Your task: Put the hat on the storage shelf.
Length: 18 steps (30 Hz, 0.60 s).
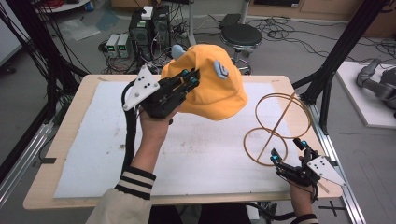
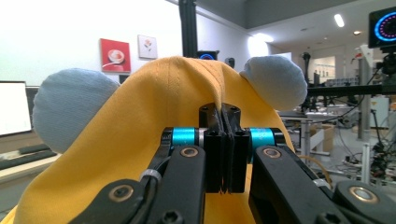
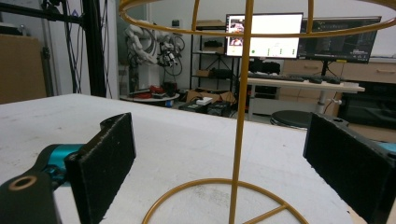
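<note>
Our left gripper (image 1: 190,79) clamps yellow hat (image 1: 210,93), lifted. Right gripper (image 1: 288,150) gapes around stand (image 1: 275,126) pole. Next, likely: we steady stand, seat hat on top.

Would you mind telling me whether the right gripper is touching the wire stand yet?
Apart. In the right gripper view, the right gripper has its jaws wide open, and the wire stand has its upright rod between them with clear space on both sides.
</note>
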Motion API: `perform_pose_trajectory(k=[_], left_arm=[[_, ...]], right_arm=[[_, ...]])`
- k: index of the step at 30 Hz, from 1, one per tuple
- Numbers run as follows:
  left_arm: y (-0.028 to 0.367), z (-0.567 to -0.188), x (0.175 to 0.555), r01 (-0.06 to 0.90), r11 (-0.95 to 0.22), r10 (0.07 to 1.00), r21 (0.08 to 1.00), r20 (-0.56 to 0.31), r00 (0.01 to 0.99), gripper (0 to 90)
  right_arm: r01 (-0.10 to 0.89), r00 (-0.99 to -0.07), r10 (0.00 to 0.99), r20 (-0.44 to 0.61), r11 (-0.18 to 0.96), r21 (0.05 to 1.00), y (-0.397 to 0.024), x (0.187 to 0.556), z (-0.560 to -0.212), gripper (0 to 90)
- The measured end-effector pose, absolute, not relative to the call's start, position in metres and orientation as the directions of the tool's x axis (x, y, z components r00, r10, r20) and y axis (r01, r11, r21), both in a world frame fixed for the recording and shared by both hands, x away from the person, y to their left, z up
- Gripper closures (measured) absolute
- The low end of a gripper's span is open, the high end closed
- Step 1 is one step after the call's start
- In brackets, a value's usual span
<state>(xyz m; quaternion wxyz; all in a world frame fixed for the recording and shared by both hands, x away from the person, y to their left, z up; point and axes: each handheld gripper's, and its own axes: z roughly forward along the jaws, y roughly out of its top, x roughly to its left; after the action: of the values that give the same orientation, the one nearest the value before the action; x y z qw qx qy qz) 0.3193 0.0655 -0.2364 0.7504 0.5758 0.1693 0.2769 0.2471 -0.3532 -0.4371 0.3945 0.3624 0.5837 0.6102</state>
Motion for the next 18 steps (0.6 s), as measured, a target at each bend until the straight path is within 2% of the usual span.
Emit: perform_pose_trajectory(k=[11,18], left_arm=[[0.019,-0.231,0.329,-0.203,0.227,0.558,0.952,0.043,0.829,88.1],[-0.028,-0.232,0.332,-0.180,0.254,0.499,0.950,0.031,0.866,88.1]], right_arm=[[-0.059,-0.429,0.903,-0.026,0.001,0.998,-0.354,0.245,-0.438,9.0],[-0.063,-0.432,0.901,-0.031,0.004,0.998,-0.354,0.243,-0.437,9.0]])
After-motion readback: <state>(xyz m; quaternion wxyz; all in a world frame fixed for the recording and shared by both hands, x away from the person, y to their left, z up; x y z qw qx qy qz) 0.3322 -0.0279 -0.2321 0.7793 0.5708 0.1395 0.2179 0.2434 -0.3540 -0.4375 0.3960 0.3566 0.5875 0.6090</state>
